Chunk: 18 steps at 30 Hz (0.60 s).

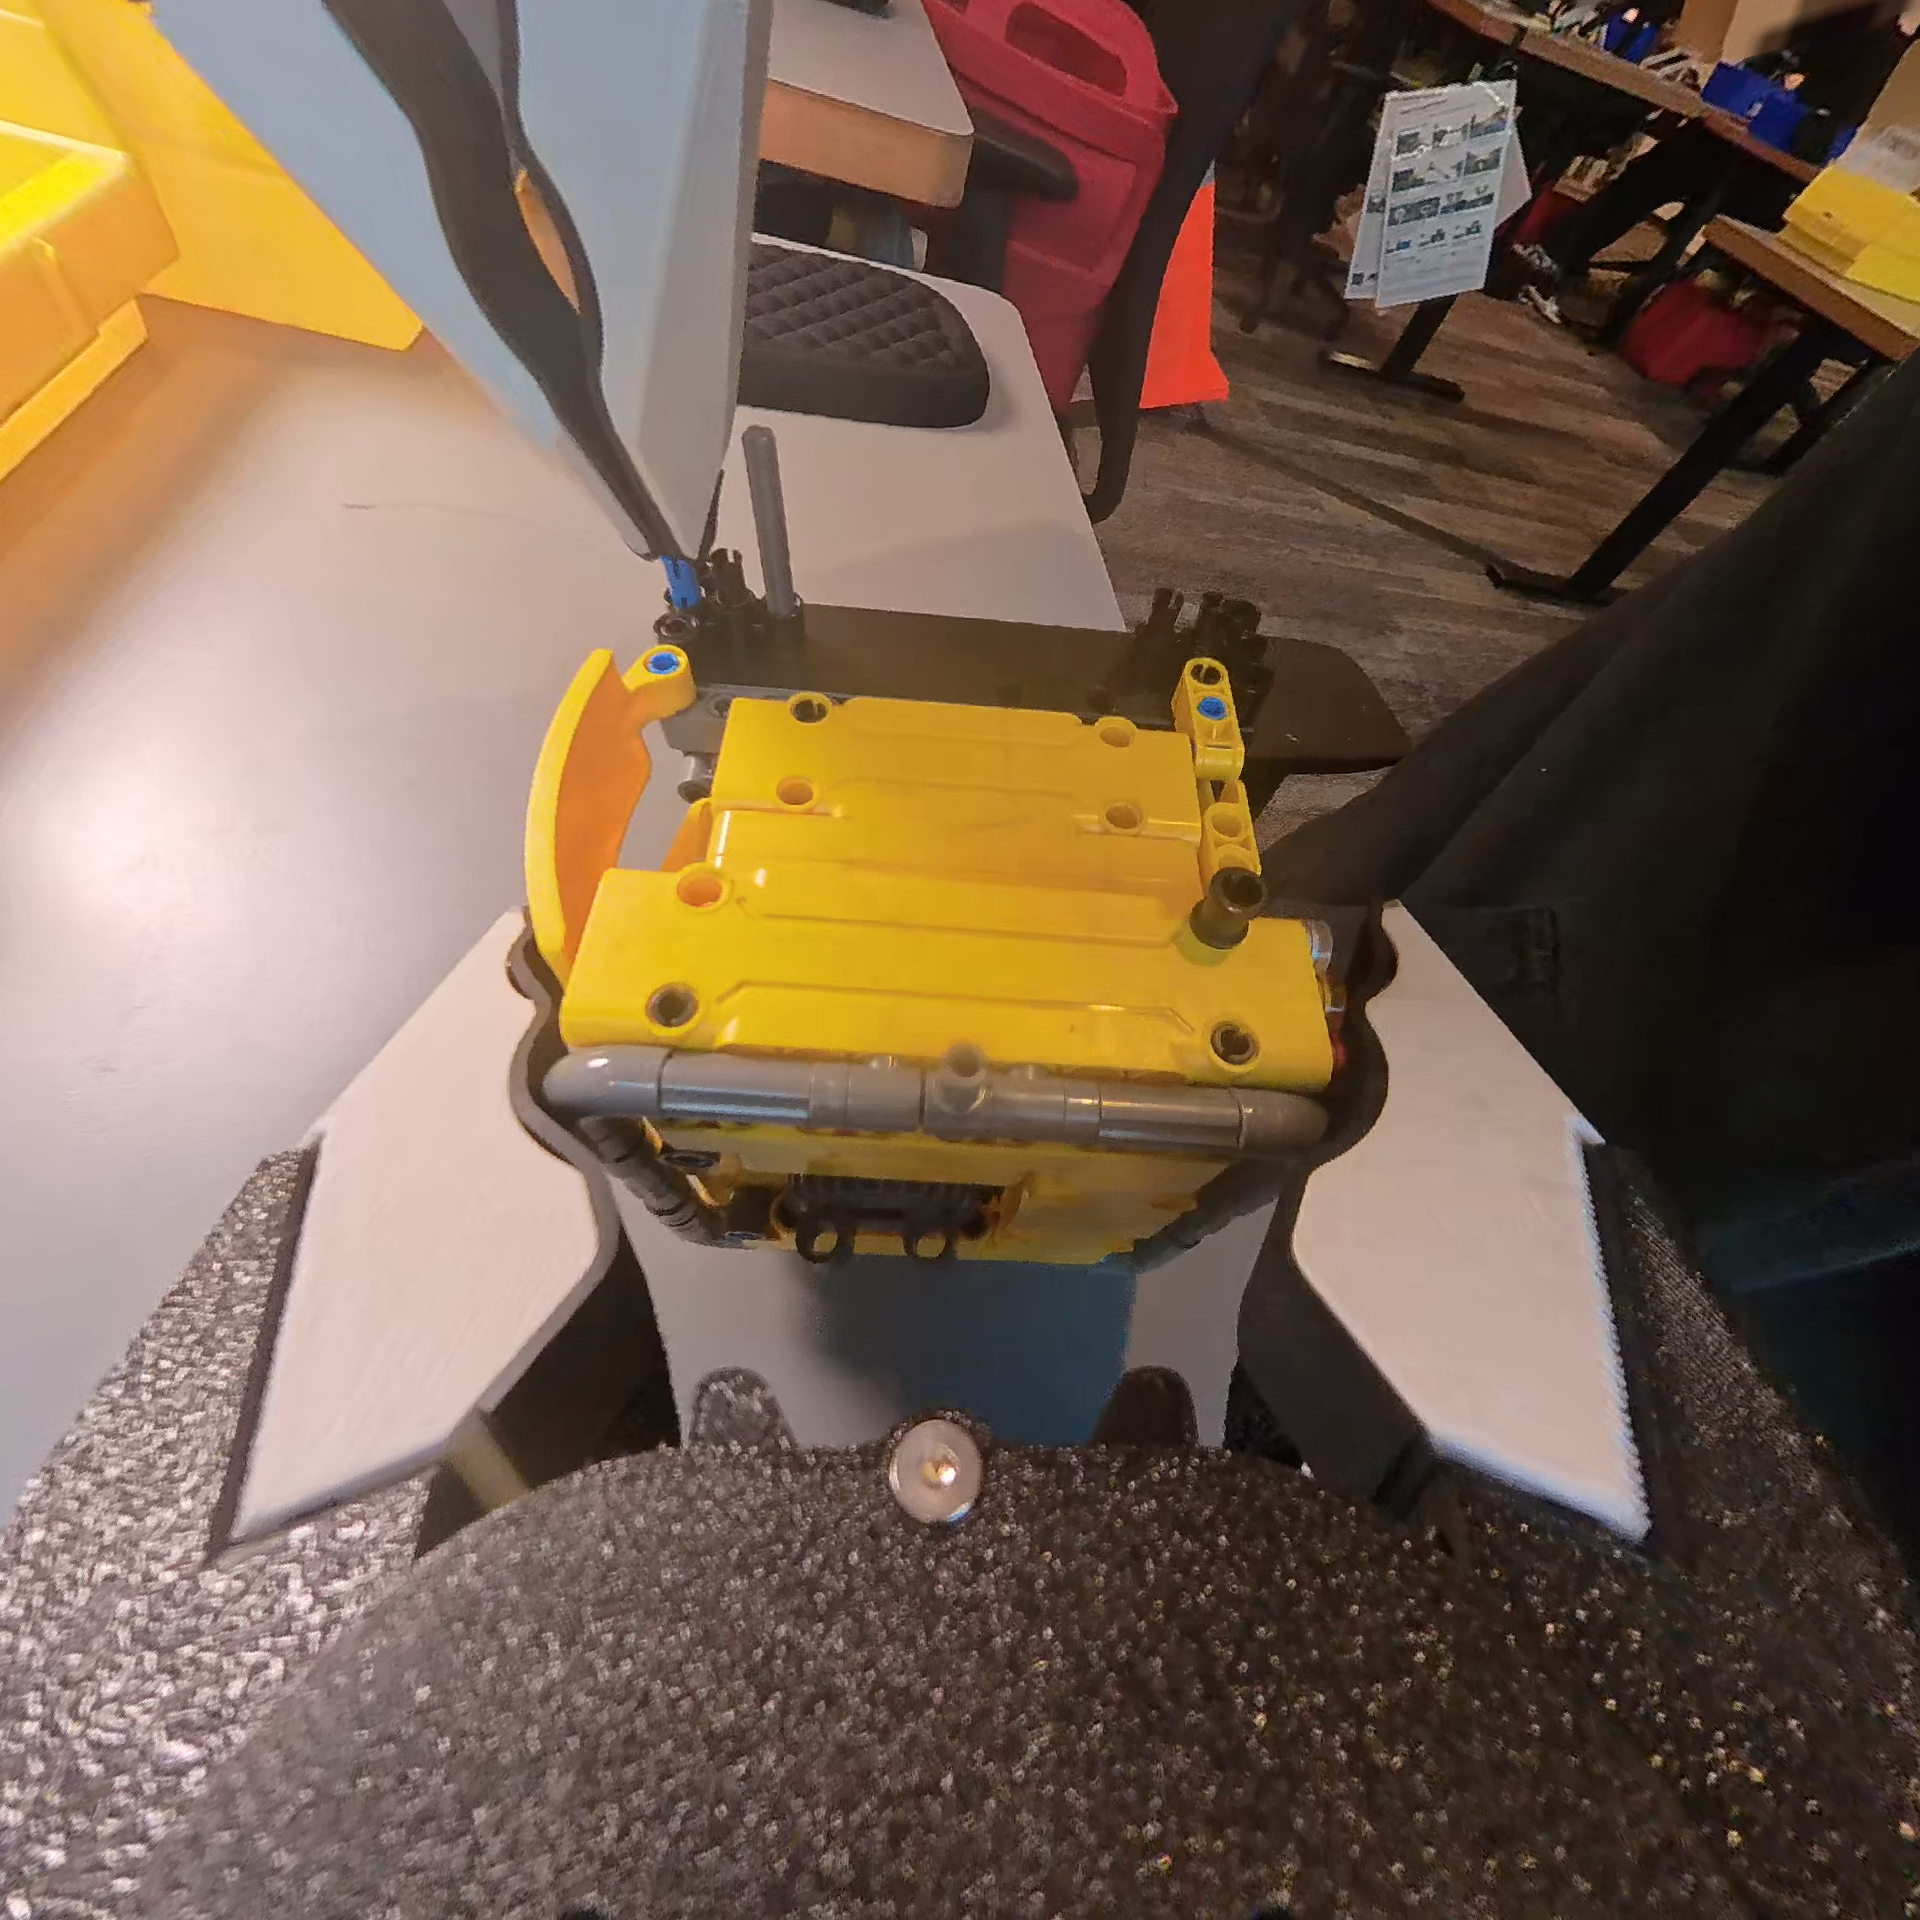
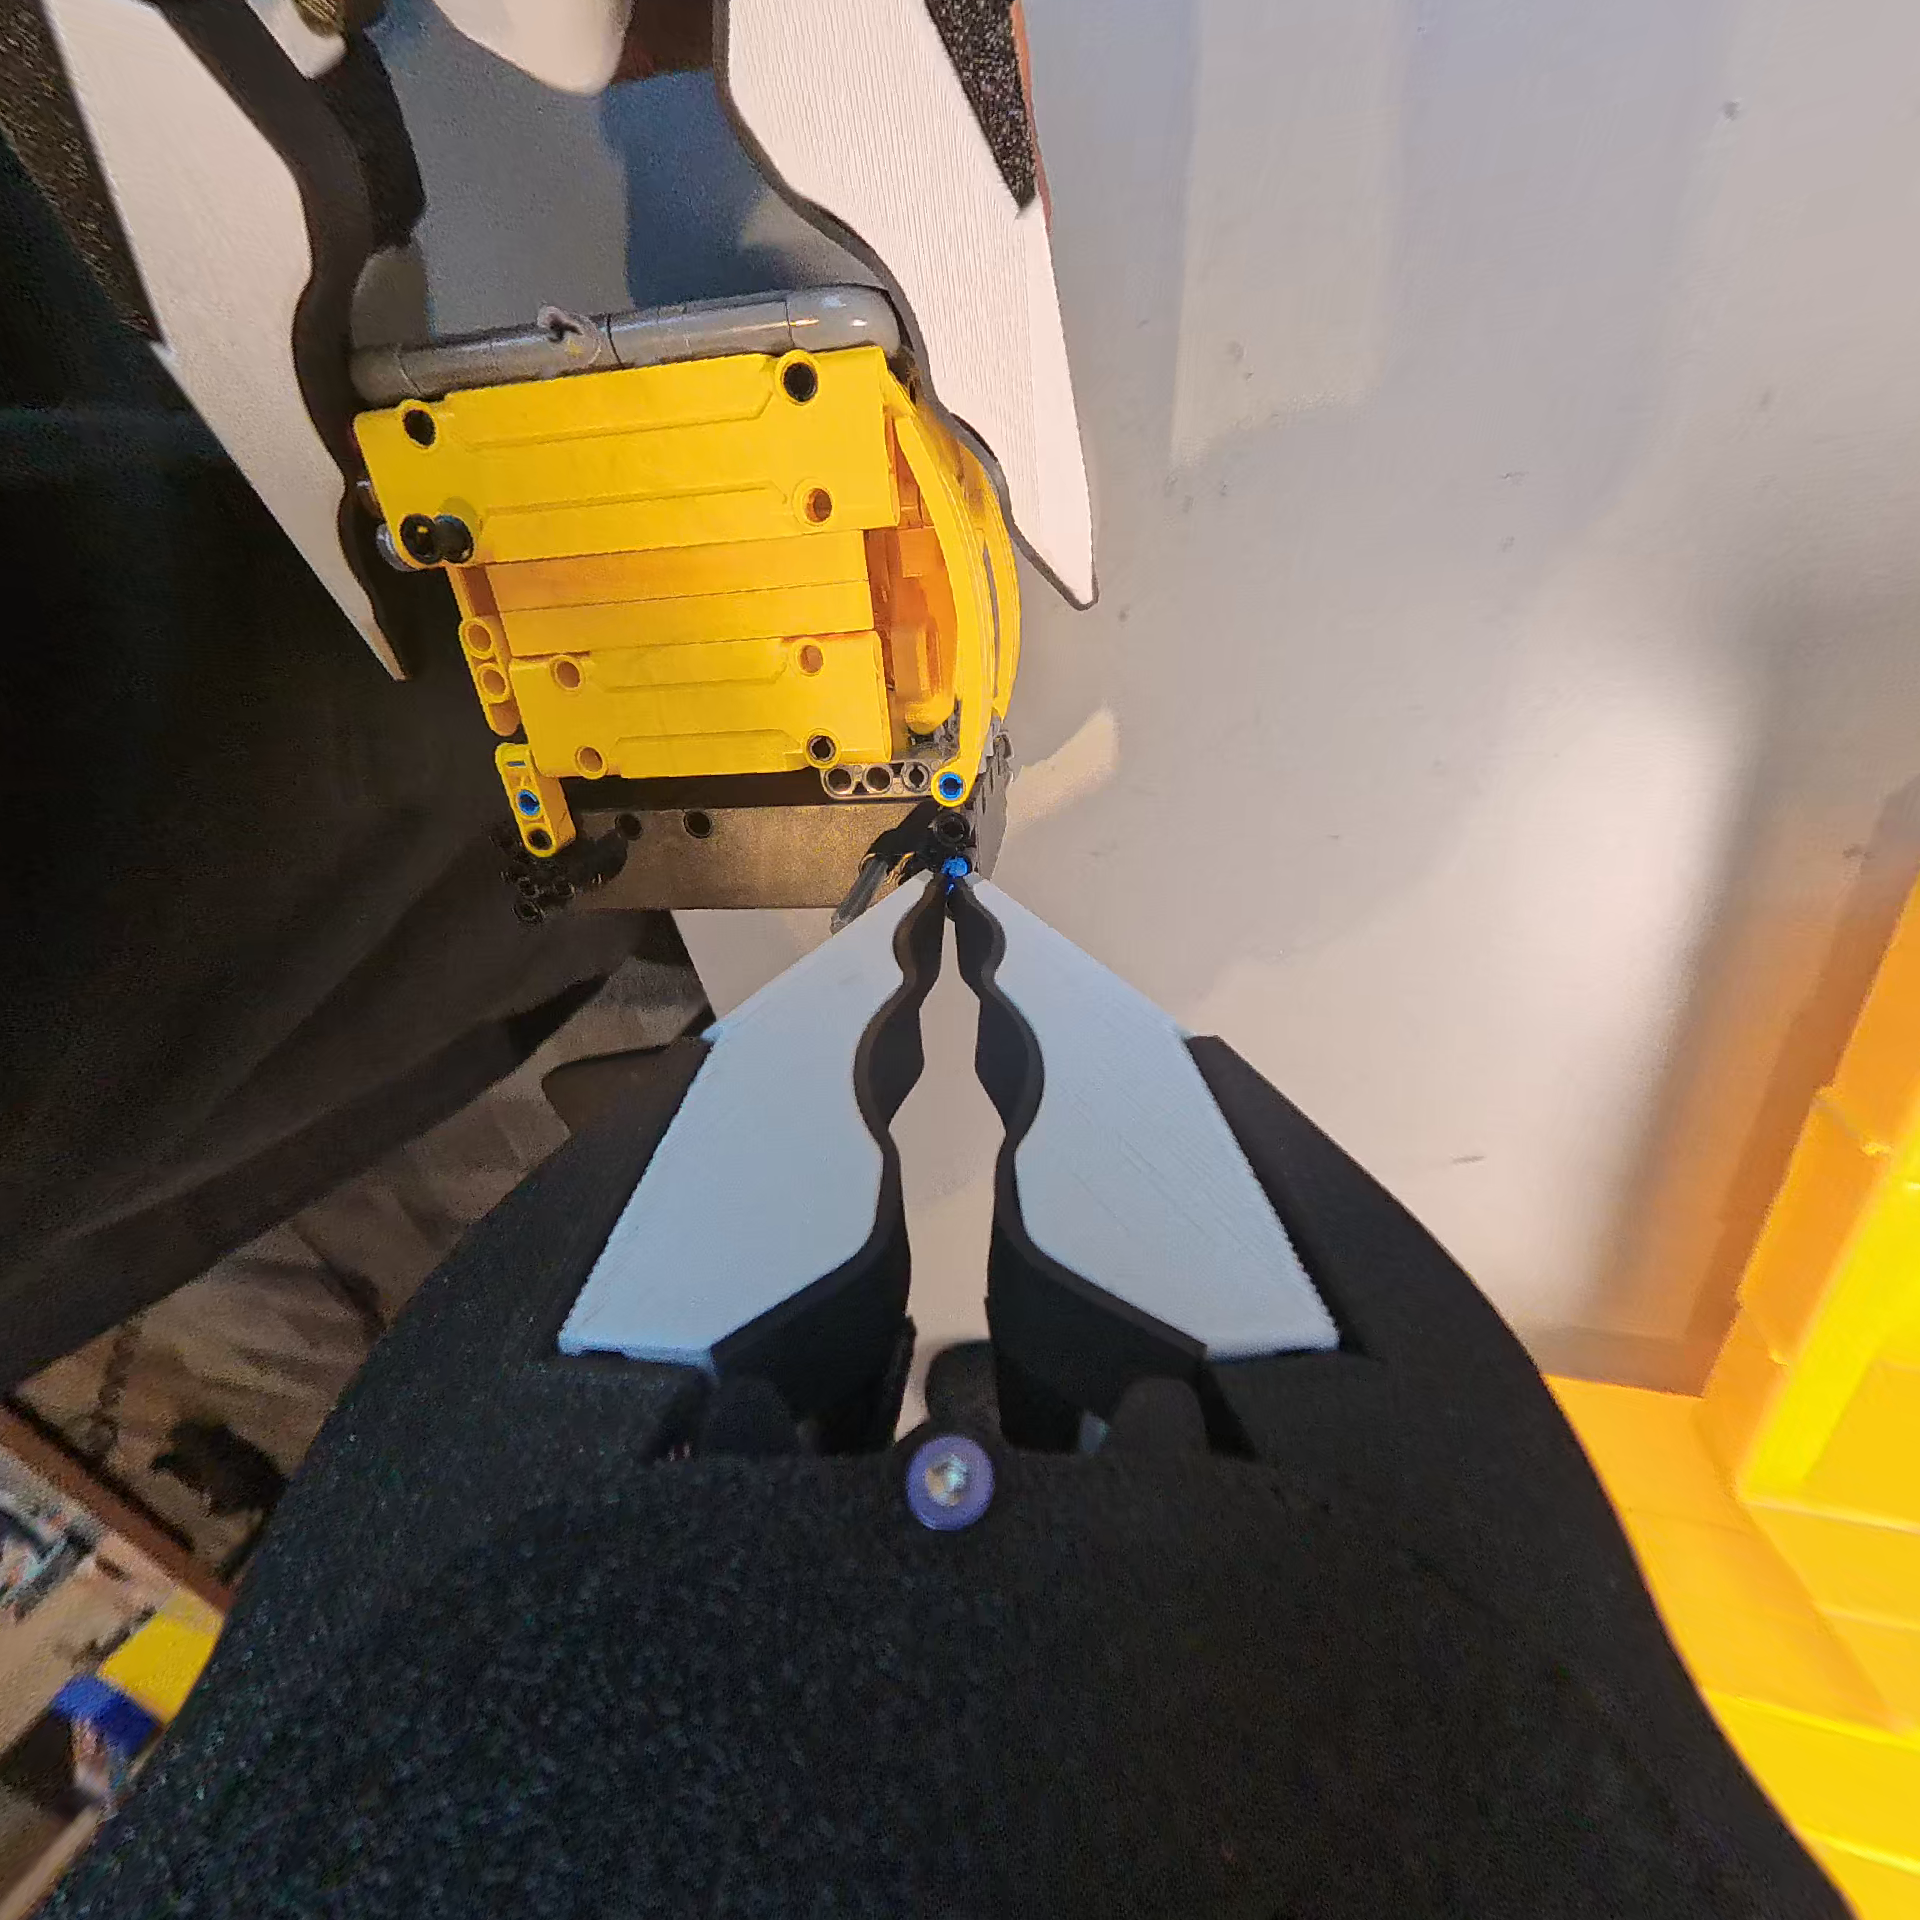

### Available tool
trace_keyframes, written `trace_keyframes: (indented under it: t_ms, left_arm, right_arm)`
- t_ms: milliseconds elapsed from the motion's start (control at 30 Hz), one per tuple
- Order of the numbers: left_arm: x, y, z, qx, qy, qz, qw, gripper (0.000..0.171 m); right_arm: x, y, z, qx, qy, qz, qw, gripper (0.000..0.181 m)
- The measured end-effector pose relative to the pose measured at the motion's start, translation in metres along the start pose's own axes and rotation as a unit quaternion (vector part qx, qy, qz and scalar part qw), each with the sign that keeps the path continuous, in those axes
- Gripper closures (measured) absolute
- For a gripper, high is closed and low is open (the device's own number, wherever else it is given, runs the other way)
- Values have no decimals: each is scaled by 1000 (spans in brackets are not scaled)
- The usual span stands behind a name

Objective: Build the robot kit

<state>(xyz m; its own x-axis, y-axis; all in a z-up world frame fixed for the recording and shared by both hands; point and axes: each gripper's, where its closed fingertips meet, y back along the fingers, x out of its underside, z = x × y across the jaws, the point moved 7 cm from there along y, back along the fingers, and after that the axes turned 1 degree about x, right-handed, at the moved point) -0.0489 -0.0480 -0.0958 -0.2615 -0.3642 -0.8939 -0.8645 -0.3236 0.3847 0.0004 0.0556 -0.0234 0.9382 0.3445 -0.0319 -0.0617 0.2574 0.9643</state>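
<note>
Left tongs [image 1: 940, 1049] were clamped across the near end of a yellow brick-built model [image 1: 935, 914], one finger on each flank, holding it clear above the pale grey worktop [image 1: 260, 831]. A grey tube bar [image 1: 935, 1101] ran across the gripped end, just inside the fingers.

Right tongs [image 2: 951, 883] were pinched together at the very tips on a small blue pin [image 2: 951, 864] at the model's far corner, beside a cluster of black connectors [image 1: 727, 592] and an upright dark axle [image 1: 769, 520]. Whether the pin was seated in its hole or only touching it could not be told.

Handling, as judged: rigid plastic, light, smooth-faced and likely slippery under hard fingers. The panels looked sturdy; the curved yellow side fin [image 1: 582, 821], the loose-looking black peg [image 1: 1226, 909] on top and the thin axle seemed liable to pop off if knocked. A broad flank hold on the main body, as the left had, looked safest. The pin was tiny and wanted a fingertip pinch only.

Yellow bins [image 2: 1818, 1351] stood at the worktop's edge; a person's dark sleeve [image 1: 1662, 831] lay beside the model.
</note>
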Motion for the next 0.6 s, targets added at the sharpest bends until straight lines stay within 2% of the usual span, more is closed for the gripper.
trace_keyframes:
  t_ms: [133, 233, 300, 367, 500, 600]
  left_arm:
    - [-3, 1, -3, -7, -34, -5, 999, 28]
    - [-3, 1, -4, -6, -48, -7, 999, 28]
    - [-4, 1, -5, -6, -61, -7, 998, 28]
    - [-3, 1, -7, -5, -73, -6, 997, 28]
    - [0, 2, -6, 9, -91, -3, 996, 28]
    - [1, 5, -3, 28, -104, -8, 994, 28]
  right_arm:
    - [9, 15, 4, -9, -27, -114, 993, 170]
    - [27, 27, 3, 23, -28, -194, 980, 165]
    - [41, 26, 4, 20, -41, -247, 968, 160]
    - [54, 15, 6, 16, -44, -290, 956, 152]
    - [70, -22, 13, 34, 4, -337, 941, 151]
    - [68, -33, 21, -10, 20, -401, 916, 149]
